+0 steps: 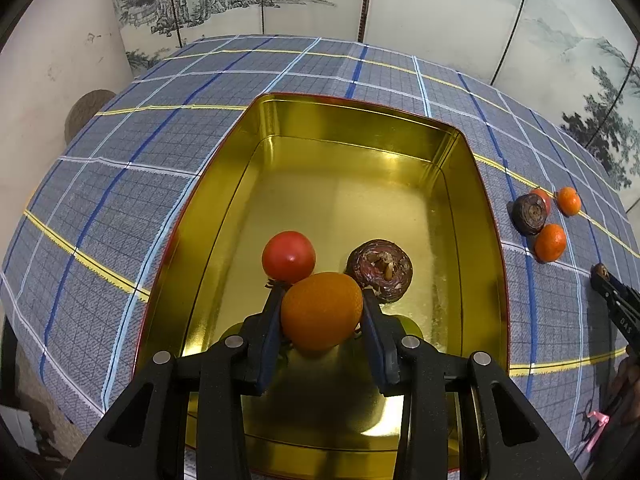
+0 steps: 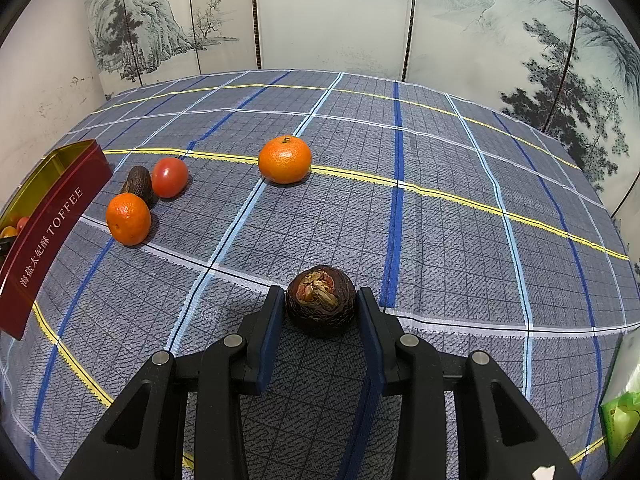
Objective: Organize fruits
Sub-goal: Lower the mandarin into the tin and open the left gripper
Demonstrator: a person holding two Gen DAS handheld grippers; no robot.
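Note:
My left gripper is shut on a mandarin orange, held over the near end of a gold tin. On the tin's floor lie a red tomato and a dark brown round fruit. Something green peeks out beneath the orange. My right gripper is shut on another dark brown fruit at the cloth's surface; whether it is lifted I cannot tell. On the cloth lie two oranges, a tomato and a dark fruit.
A blue-grey checked cloth covers the table. The tin's red side, lettered TOFFEE, stands at the left in the right wrist view. A green packet lies at the right edge. Painted screen panels close off the back.

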